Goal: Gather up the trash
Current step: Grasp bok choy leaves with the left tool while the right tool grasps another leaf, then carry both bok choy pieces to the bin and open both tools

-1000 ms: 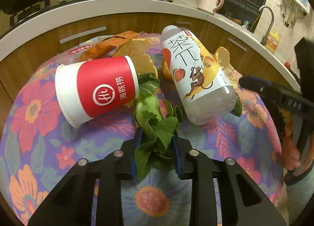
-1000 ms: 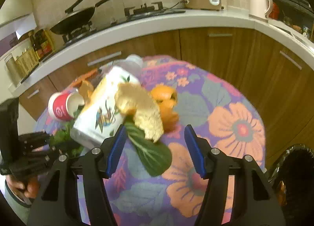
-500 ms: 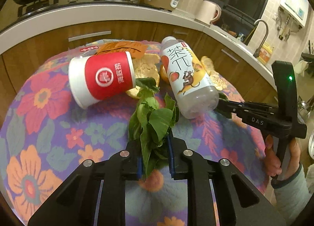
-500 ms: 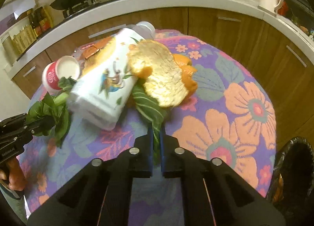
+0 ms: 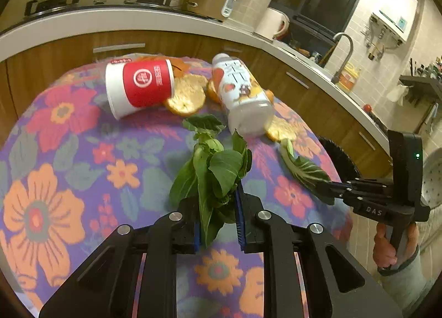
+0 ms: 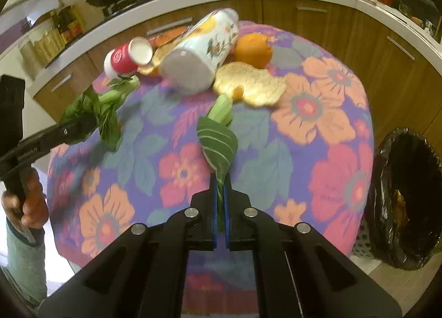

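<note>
On the flowered tablecloth (image 5: 49, 179), nearest, the left gripper (image 5: 216, 221) is clamped on one leafy green bunch (image 5: 212, 168), and the right gripper (image 6: 219, 215), nearly closed, pinches one single leaf (image 6: 216, 141). Beyond lie one red cup (image 5: 141, 85), one bottle (image 5: 240, 94) and several orange peels (image 5: 187, 94); one black-lined bin (image 6: 400, 196) stands beside the table.

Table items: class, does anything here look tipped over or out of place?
Yes. The red paper cup and the drink bottle both lie on their sides on the floral tablecloth, with orange peels scattered loose between and beside them.
</note>
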The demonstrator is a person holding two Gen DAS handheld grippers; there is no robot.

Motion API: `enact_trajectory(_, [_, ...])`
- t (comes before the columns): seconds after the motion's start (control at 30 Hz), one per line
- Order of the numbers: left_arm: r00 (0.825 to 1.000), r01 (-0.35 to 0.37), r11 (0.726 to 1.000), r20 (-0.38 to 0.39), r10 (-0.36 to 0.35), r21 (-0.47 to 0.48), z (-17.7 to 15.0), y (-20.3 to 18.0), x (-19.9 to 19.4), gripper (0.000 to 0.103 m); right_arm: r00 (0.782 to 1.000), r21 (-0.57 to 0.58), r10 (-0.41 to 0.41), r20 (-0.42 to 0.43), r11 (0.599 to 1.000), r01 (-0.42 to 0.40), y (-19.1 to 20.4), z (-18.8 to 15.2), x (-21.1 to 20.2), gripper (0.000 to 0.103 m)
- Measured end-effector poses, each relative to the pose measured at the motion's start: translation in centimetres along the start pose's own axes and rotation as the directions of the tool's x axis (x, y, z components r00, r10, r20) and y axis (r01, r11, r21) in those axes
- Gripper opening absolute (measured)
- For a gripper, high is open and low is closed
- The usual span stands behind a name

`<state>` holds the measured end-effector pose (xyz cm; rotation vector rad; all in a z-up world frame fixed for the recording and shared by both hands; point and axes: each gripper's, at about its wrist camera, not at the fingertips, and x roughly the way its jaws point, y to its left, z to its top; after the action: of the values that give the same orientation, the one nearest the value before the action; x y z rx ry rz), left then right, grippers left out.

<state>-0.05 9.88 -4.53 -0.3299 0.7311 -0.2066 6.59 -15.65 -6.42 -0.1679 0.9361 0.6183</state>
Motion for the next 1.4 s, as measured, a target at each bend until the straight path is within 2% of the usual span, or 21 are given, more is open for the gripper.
enact_trajectory(0.03, [1.000,0.011,1.000,0.000,-0.011,-0.001,-0.2,0.1,-0.1,0.017,1.000,-0.001,0.003,-0.001,1.000,-0.003,0.1,-0.1,-0.1,0.006])
enact_trajectory(0.1, [0.999,0.045,0.999,0.002,-0.045,-0.017,-0.6,0.7,-0.3,0.017,1.000,-0.003,0.005,0.009,1.000,-0.005,0.0,0.0,-0.3,0.020])
enact_trajectory(0.17, [0.998,0.064,0.997,0.005,-0.064,-0.032,-0.9,1.1,-0.6,0.017,0.999,-0.006,-0.002,0.049,1.000,0.002,0.2,0.5,-0.7,0.069])
enact_trajectory(0.2, [0.997,0.072,0.997,0.006,-0.072,-0.042,-1.1,1.4,-0.7,0.017,0.998,-0.015,-0.001,0.068,1.000,0.002,0.5,0.7,-0.9,0.070])
enact_trajectory(0.37, [0.996,0.092,0.992,-0.008,-0.093,-0.081,-1.8,2.6,-0.9,0.018,0.998,-0.003,0.019,0.065,1.000,-0.018,0.8,2.4,0.5,0.070])
enact_trajectory(0.47, [0.998,0.061,0.995,-0.017,-0.062,-0.081,-1.9,2.8,-0.6,0.030,0.999,0.006,-0.007,0.052,1.000,0.007,0.8,3.2,2.2,0.070])
enact_trajectory(0.5, [0.999,0.043,0.996,-0.014,-0.045,-0.077,-1.8,2.8,-0.6,0.040,0.999,0.005,-0.016,0.045,1.000,0.016,0.9,3.3,2.7,0.070])
enact_trajectory(0.53, [0.999,0.030,0.997,-0.012,-0.031,-0.067,-1.7,2.8,-0.5,0.044,0.999,0.007,-0.012,0.039,1.000,0.012,0.9,3.4,3.1,0.070])
enact_trajectory(0.57, [1.000,0.018,0.998,-0.012,-0.019,-0.059,-1.4,2.7,-0.4,0.045,0.999,0.010,-0.005,0.032,1.000,0.005,1.0,3.4,3.4,0.070])
enact_trajectory(0.73, [0.997,-0.041,0.998,-0.062,0.038,-0.043,-0.2,2.5,1.4,0.045,0.999,0.004,-0.027,0.042,1.000,0.026,1.2,3.5,3.9,0.069])
enact_trajectory(0.77, [0.996,-0.050,0.998,-0.071,0.047,-0.045,-0.1,2.4,1.7,0.042,0.999,0.007,-0.029,0.045,1.000,0.029,1.2,3.5,3.9,0.068])
enact_trajectory(0.8, [0.996,-0.052,0.998,-0.081,0.048,-0.047,-0.1,2.3,2.0,0.032,0.998,0.008,-0.035,0.047,0.999,0.035,1.2,3.5,3.9,0.065])
enact_trajectory(0.9, [0.992,-0.101,0.995,-0.081,0.099,-0.019,-0.1,1.8,2.3,0.026,0.997,0.010,-0.061,0.054,0.998,0.060,1.0,3.4,3.7,0.040])
enact_trajectory(0.97, [0.991,-0.115,0.993,-0.067,0.114,-0.008,-0.2,1.4,2.1,0.022,0.998,0.027,-0.016,0.058,1.000,0.014,0.7,3.3,3.5,0.020])
enact_trajectory(1.03, [0.993,-0.102,0.995,-0.055,0.101,-0.017,0.0,1.3,1.8,0.020,0.997,0.031,-0.007,0.071,0.999,0.005,0.5,3.1,3.1,0.010])
enact_trajectory(1.2, [1.000,-0.026,1.000,-0.013,0.026,-0.007,0.5,-0.2,1.4,0.018,0.991,0.033,-0.006,0.137,0.999,0.002,0.0,2.6,0.8,0.008])
enact_trajectory(1.4, [0.997,0.073,0.996,0.020,-0.074,0.052,1.9,-3.8,1.9,0.018,0.976,0.084,-0.028,0.217,0.996,0.010,-2.8,2.4,-2.8,0.008])
